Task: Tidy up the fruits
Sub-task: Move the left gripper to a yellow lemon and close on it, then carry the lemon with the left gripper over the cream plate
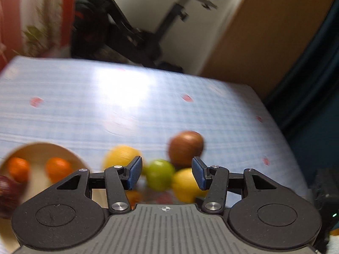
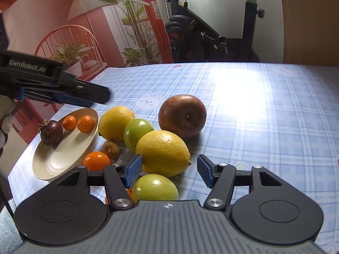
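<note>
A cream bowl [image 2: 63,156] at the table's left holds a dark mangosteen [image 2: 51,129] and two small oranges [image 2: 85,123]. Beside it lie two lemons [image 2: 163,153], two green fruits [image 2: 137,134], a brown-red apple [image 2: 182,115], an orange [image 2: 96,160] and a small brown fruit [image 2: 111,148]. My right gripper [image 2: 169,170] is open and empty, with its jaws on either side of the near lemon. My left gripper [image 1: 167,173] is open and empty above the pile, near a green fruit [image 1: 160,174]; it also shows in the right wrist view [image 2: 84,97], above the bowl. The left wrist view is blurred.
The table wears a blue checked cloth [image 2: 264,127] with bare room to the right and back. An exercise bike [image 2: 211,38], a plant and a pink wall stand behind it. A wooden panel [image 2: 309,21] is at the back right.
</note>
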A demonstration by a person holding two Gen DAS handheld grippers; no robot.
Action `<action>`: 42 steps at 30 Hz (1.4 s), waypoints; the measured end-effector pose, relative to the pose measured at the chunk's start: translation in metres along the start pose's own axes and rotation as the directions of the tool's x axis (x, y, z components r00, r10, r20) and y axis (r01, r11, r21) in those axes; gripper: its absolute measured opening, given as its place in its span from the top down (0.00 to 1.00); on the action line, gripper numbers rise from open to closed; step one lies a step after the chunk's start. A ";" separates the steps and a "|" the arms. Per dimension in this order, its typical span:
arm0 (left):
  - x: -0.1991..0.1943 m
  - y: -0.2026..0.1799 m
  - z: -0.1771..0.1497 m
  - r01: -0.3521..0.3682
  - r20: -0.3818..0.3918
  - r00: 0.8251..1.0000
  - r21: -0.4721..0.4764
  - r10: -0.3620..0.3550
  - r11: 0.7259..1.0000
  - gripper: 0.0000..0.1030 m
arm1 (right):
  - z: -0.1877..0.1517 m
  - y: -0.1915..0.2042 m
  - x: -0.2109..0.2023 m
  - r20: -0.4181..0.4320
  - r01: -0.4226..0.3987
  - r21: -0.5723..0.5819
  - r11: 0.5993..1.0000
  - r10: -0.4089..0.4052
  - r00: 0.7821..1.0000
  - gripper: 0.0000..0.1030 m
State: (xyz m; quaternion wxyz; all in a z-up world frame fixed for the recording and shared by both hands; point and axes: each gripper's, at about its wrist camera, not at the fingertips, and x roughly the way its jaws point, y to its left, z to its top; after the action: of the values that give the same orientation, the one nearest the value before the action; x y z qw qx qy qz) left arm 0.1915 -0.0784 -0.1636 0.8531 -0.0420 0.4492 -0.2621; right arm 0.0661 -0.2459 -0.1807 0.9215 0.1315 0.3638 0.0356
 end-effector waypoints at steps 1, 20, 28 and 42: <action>0.006 -0.004 -0.001 0.010 -0.015 1.000 0.000 -0.010 1.000 0.47 | 0.000 -0.001 0.001 -0.002 -0.007 0.007 1.000 0.007 1.000 0.36; 0.049 -0.015 -0.009 0.095 -0.162 0.982 -0.028 -0.098 0.995 0.52 | 0.000 -0.005 0.018 -0.032 -0.048 0.002 0.999 0.048 0.998 0.40; 0.041 -0.012 -0.009 0.124 -0.150 0.980 -0.044 -0.129 0.991 0.55 | 0.002 -0.001 0.007 -0.017 -0.040 0.002 0.999 0.040 0.999 0.40; -0.023 0.023 -0.002 0.094 -0.039 0.994 -0.075 -0.097 0.993 0.55 | 0.033 0.052 0.008 0.013 -0.115 -0.095 0.989 0.117 0.993 0.40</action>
State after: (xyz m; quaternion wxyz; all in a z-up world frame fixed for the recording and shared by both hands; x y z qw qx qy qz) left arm 0.1889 -0.0468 -0.1547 0.8275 -0.0891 0.4743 -0.2869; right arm 0.0958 -0.2018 -0.1487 0.9263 0.1092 0.3449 0.1051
